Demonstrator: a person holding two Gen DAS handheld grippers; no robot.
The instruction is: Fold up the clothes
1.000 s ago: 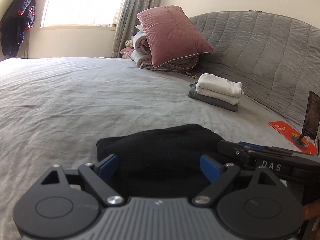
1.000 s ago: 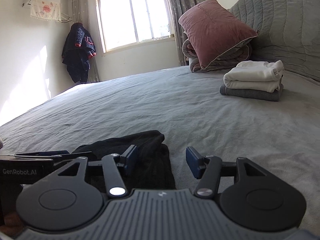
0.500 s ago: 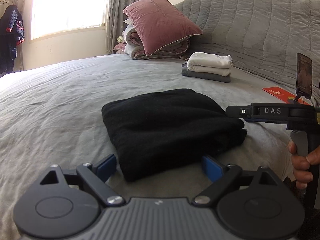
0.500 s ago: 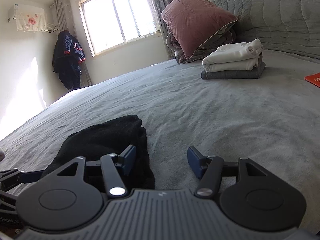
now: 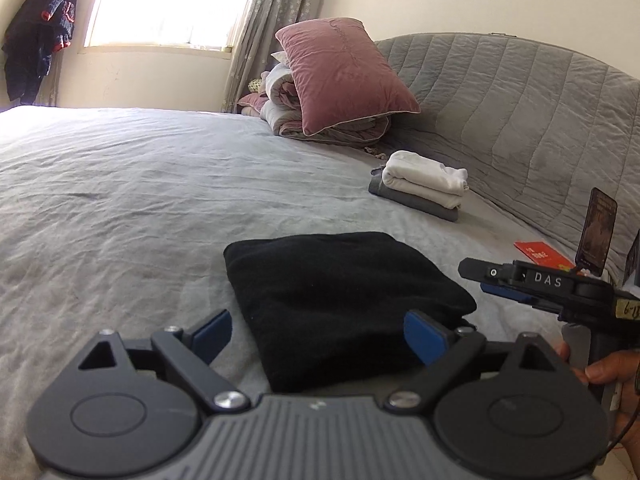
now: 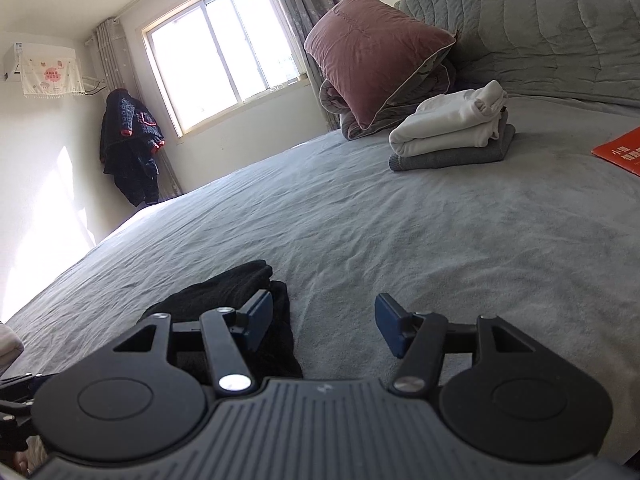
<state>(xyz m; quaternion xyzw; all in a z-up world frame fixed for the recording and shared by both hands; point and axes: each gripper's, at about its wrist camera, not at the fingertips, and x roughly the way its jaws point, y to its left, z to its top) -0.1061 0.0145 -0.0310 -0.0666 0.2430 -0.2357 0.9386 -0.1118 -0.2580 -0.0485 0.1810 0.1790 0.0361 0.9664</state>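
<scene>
Left wrist view: left gripper (image 5: 318, 334) stands spread wide, empty, its blue pads either side of the near end of a folded black garment (image 5: 340, 300) lying flat on the grey bedsheet (image 5: 120, 200) at lower centre. At right edge, right gripper (image 5: 492, 280), side-on, sits just beside the garment's right edge; its spread cannot be judged here. A hand (image 5: 612, 372) grips its handle. Upper right of centre: white folded garment (image 5: 424, 178) stacked on a grey one (image 5: 416, 202), near a pink pillow (image 5: 344, 76). Red booklet (image 5: 540, 254) at far right. Right wrist view: right gripper (image 6: 324, 320) is released, nothing between its pads; black garment (image 6: 224, 296) lies lower left, under the left pad. White-on-grey stack (image 6: 452, 128) sits upper right; dark jacket (image 6: 130, 144) hangs at left.
</scene>
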